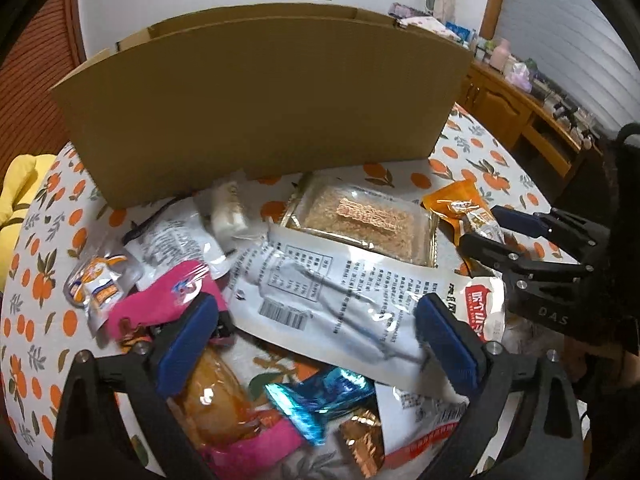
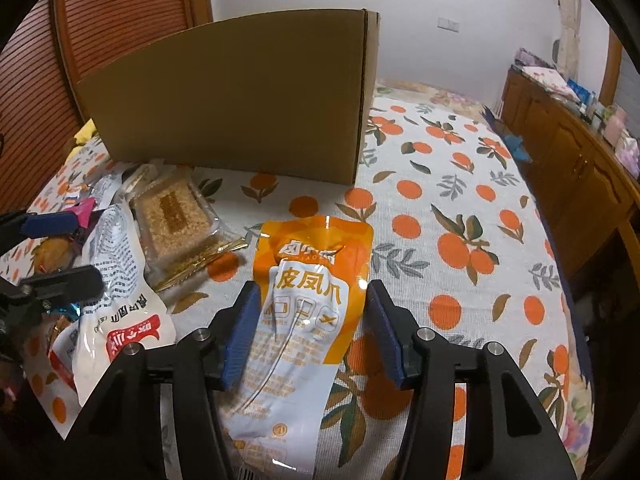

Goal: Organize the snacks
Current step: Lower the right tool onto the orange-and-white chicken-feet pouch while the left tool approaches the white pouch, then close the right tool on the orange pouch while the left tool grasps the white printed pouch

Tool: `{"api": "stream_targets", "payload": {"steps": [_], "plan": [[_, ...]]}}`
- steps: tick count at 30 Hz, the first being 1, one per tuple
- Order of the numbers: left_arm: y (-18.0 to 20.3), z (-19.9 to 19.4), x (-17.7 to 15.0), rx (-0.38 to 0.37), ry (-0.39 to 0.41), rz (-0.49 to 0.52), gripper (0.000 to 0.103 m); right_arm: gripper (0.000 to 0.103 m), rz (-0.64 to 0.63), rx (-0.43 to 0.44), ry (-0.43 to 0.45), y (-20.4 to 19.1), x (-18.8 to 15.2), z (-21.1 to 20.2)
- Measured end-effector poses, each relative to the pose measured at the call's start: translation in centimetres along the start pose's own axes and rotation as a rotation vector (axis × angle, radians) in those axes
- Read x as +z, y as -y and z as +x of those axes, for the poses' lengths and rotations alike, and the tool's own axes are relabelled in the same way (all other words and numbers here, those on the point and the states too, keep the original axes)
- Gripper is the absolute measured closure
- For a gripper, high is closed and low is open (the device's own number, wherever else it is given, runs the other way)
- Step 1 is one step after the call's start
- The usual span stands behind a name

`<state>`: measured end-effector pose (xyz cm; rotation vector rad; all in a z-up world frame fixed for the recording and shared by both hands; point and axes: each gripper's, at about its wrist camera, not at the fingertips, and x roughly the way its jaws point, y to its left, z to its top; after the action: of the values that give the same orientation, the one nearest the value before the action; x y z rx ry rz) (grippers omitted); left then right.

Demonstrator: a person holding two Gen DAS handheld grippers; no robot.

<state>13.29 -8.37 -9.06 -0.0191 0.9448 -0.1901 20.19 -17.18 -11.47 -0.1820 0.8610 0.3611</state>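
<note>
A: Where are you at? Your right gripper [image 2: 312, 332] sits over the orange pouch [image 2: 308, 312], jaws wide, one pad each side. Nothing clamped yet, and I can't tell if the pads touch the film.

B: So I'd call it the grab step, pre-close. And the left?

A: Your left gripper [image 1: 316, 344] hangs over the pile, jaws wide too, empty. The white bag [image 1: 336, 296] lies between and beyond its pads, w/ a blue wrapper [image 1: 320, 398] and pink pack [image 1: 168, 304] near. The crumb tray [image 1: 360, 224] is behind.

B: Next move, then?

A: Likely: close the right on the pouch mid-body, lift, carry it to the box [image 2: 228, 100]. The film looks slick & floppy, so it may sag or slip out; pinch it square.

B: Room to move?

A: Good on your right: the cloth [image 2: 460, 208] beside the pouch is bare, the table edge well apart. To your left the white bag and tray lie just beside the pouch, so lift straight up first. The box wall stands tall; you must clear its top rim, and I can't see inside. Your two grippers are near each other, so keep the left parked while the right travels.
</note>
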Motion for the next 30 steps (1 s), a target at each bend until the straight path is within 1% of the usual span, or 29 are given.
{"api": "stream_targets", "payload": {"steps": [2,6,11,15,18,19,21,23,24,26,27,28,29,30], "plan": [[0.1,0.6,0.2,-0.016,-0.018,-0.003,0.002,0.049,0.000,0.001,0.001,0.0,0.0,0.0],[-0.4,0.9,0.4,-0.037,-0.026,-0.012,0.001,0.049,0.001,0.000,0.002,0.0,0.0,0.0],[-0.7,0.8,0.4,-0.047,-0.050,-0.020,0.001,0.049,0.001,0.001,0.002,0.0,0.0,0.0],[-0.7,1.5,1.0,-0.062,-0.071,-0.021,0.000,0.049,0.000,0.001,0.001,0.0,-0.1,0.0],[-0.7,2.1,1.4,-0.087,-0.082,-0.041,0.003,0.049,0.001,0.001,0.003,0.0,-0.1,0.0],[-0.7,2.1,1.5,-0.085,-0.075,-0.043,0.005,0.049,0.001,0.001,0.003,0.0,-0.1,0.0],[-0.5,1.9,1.5,-0.085,-0.062,-0.039,0.010,0.049,0.001,0.002,0.003,0.0,-0.1,0.0],[-0.5,1.7,1.7,-0.083,-0.046,-0.044,0.020,0.049,0.000,0.001,0.003,0.1,-0.1,0.0],[-0.5,1.5,1.7,-0.083,-0.041,-0.047,0.022,0.049,0.001,0.002,0.003,0.1,-0.1,0.0],[-0.6,1.2,1.8,-0.090,-0.026,-0.046,0.032,0.049,0.001,0.002,0.004,0.1,-0.1,0.0],[-0.8,0.9,1.9,-0.090,-0.010,-0.052,0.039,0.049,0.001,0.002,0.004,0.1,-0.1,0.0],[-1.2,0.5,1.9,-0.103,0.011,-0.067,0.056,0.049,0.002,0.002,0.004,0.1,-0.1,0.0],[-1.4,0.3,2.1,-0.130,0.012,-0.079,0.072,0.049,0.001,0.002,0.004,0.1,-0.1,0.0],[-1.6,0.2,2.2,-0.148,0.001,-0.089,0.072,0.049,0.001,0.002,0.004,0.1,-0.1,0.0]]}}
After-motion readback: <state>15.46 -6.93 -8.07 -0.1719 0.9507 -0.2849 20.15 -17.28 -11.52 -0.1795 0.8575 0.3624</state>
